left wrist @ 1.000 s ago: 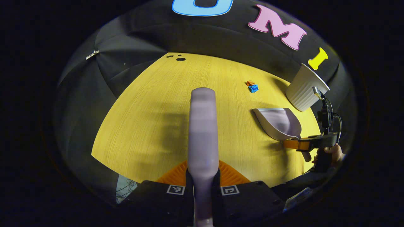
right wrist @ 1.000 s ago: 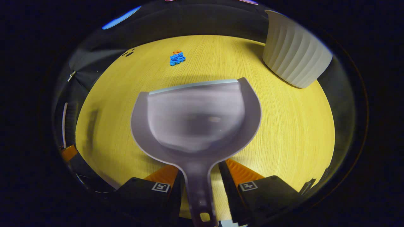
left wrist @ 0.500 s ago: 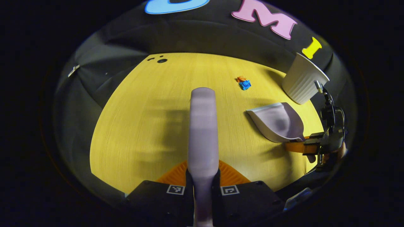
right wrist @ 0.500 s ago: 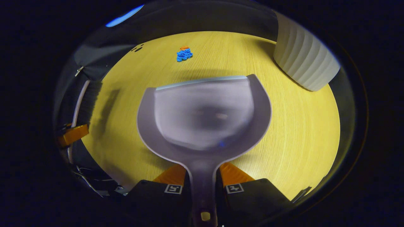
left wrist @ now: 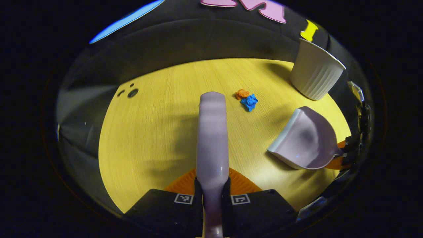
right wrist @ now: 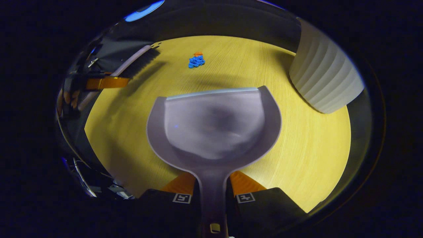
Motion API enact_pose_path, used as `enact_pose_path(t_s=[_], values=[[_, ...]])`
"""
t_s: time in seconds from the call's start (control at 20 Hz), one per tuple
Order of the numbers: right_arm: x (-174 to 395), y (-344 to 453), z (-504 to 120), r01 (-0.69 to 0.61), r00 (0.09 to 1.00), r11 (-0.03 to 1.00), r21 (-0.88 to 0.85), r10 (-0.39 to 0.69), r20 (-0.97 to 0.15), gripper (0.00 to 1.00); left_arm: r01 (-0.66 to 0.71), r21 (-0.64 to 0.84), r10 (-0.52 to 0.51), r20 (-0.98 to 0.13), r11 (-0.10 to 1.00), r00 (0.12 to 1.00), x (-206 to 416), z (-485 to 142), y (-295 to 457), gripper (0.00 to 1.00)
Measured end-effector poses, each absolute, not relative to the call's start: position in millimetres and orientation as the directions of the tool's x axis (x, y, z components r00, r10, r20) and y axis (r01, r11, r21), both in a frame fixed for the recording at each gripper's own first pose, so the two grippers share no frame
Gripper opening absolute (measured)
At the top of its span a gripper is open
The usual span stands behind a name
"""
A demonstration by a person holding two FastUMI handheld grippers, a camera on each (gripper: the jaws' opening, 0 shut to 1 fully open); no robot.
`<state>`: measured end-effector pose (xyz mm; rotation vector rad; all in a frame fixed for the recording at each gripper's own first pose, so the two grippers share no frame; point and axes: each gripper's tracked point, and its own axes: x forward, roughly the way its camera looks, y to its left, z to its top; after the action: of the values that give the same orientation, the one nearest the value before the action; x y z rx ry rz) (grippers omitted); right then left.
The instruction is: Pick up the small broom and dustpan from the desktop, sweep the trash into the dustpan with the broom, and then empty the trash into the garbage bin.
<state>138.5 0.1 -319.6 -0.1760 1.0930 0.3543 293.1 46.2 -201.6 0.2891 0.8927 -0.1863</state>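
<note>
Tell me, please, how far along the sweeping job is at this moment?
Done: the left tongs grip the pale lilac plastic broom, and the right tongs grip the matching lilac dustpan. In hand: approaching the crumpled blue and orange scraps. Left: sweeping them in and emptying into the white ribbed bin.

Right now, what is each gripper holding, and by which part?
The left gripper grips the pale lilac broom by its handle; the right gripper grips the lilac plastic dustpan by its handle.
</note>
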Motion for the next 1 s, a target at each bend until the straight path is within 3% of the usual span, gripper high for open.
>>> enact_pose_path(t_s=[0.1,0.15,0.25,0.3,0.6,0.75,1.0], values=[[142,-8,-312,-0.382,0.416,0.924,0.034,0.204,-0.886,0.29,0.298,0.182,-0.037,-0.796,0.937,0.603,318,-207,41,0.29],[142,-11,-308,-0.39,0.411,0.92,0.038,0.211,-0.887,0.34,0.302,0.186,-0.035,-0.799,0.935,0.601,331,-208,38,0.25],[140,-19,-302,-0.415,0.4,0.909,0.028,0.211,-0.892,0.29,0.336,0.211,-0.033,-0.803,0.918,0.595,358,-213,33,0.26],[141,-23,-303,-0.431,0.396,0.902,0.017,0.206,-0.895,0.34,0.366,0.236,-0.029,-0.807,0.9,0.59,371,-219,30,0.28],[131,-34,-312,-0.495,0.369,0.869,-0.02,0.19,-0.91,0.34,0.561,0.332,-0.03,-0.842,0.758,0.539,410,-226,11,0.25],[132,-33,-315,-0.502,0.362,0.865,-0.011,0.198,-0.911,0.34,0.6,0.366,-0.022,-0.841,0.711,0.54,426,-229,8,0.29],[137,-33,-321,-0.519,0.355,0.855,-0.005,0.21,-0.911,0.34,0.743,0.266,-0.152,-0.884,0.615,0.442,416,-241,-24,0.27]])
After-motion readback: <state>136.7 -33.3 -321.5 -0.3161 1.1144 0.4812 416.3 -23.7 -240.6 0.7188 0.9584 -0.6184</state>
